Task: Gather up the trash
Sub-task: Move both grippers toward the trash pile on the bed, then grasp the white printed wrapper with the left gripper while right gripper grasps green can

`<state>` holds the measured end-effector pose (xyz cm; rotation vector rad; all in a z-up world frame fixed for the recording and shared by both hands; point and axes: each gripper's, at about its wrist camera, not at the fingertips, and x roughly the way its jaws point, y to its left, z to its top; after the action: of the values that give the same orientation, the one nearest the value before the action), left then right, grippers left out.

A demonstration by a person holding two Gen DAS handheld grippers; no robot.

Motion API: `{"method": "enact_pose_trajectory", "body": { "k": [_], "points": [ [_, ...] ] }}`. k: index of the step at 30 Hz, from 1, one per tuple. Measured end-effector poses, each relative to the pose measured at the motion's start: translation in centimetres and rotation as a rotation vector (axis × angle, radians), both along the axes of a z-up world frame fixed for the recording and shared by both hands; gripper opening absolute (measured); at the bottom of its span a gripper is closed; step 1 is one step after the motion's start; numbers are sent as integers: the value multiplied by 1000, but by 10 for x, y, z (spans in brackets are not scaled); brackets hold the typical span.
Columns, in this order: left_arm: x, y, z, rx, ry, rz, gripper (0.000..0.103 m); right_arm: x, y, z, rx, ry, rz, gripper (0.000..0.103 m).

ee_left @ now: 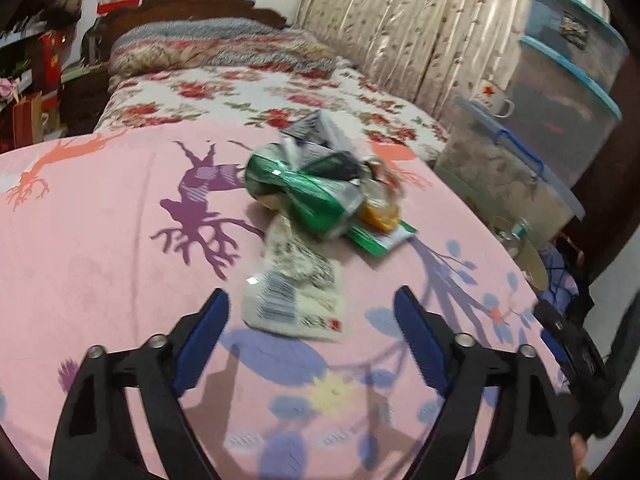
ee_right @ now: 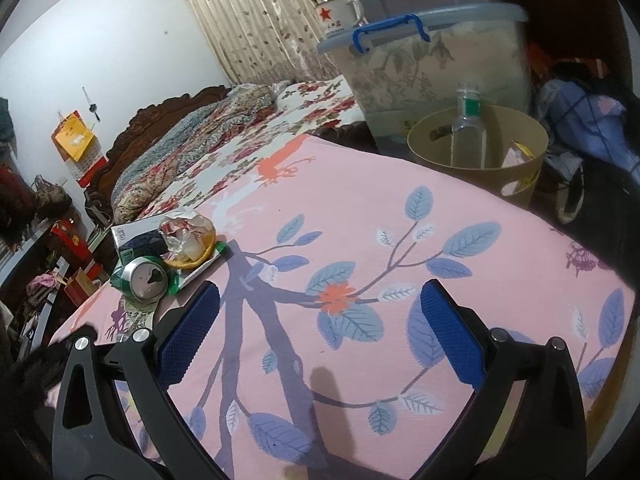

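Sideways green can [ee_left: 308, 196] — opened top [ee_right: 149, 279] facing right tongs [ee_right: 320, 320], lengthwise on bedspread [ee_left: 100, 260]

A: Colours on the bed?
B: Pink cover [ee_right: 400, 216] with blue-grey leaves, purple branches, an orange flower. White quilt [ee_left: 248, 96] behind it, red floral print.
A: Trash?
B: Green metallic can [ee_left: 316, 196], silver top. White wrapper [ee_left: 296, 300] with black barcode and a red mark. Orange-yellow wrapper [ee_left: 380, 216]. Green-and-white flat packet [ee_left: 380, 240].
A: Bin?
B: Tan bin [ee_right: 516, 184]; clear bottle [ee_right: 468, 128] inside, green label.
A: Background?
B: Beige curtain [ee_left: 400, 32], small leaf print. Clear box [ee_right: 432, 60], blue lid and handle. White mug [ee_right: 336, 14], red star.
A: Fingers?
B: Black, blue pads on left gripper [ee_left: 312, 320] and right gripper [ee_right: 320, 320].
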<state>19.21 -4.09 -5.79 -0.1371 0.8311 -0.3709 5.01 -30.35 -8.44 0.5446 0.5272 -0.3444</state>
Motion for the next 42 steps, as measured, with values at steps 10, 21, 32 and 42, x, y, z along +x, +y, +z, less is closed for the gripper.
{"method": "enact_pose_trajectory", "body": {
  "k": [10,21,32,42],
  "points": [
    [59,-39,-33,157,95,-6,65,1,-1,0,9,-14,30,99],
    [27,-14,-29,157,75,-11,38,12,3,0,10,32,87,99],
    [-24,68,-29,64,78,99,38,114,99,36,-198,47,530,99],
    [-25,68,-28,60,72,106,39,220,182,17,-514,215,730,99]
  ]
}}
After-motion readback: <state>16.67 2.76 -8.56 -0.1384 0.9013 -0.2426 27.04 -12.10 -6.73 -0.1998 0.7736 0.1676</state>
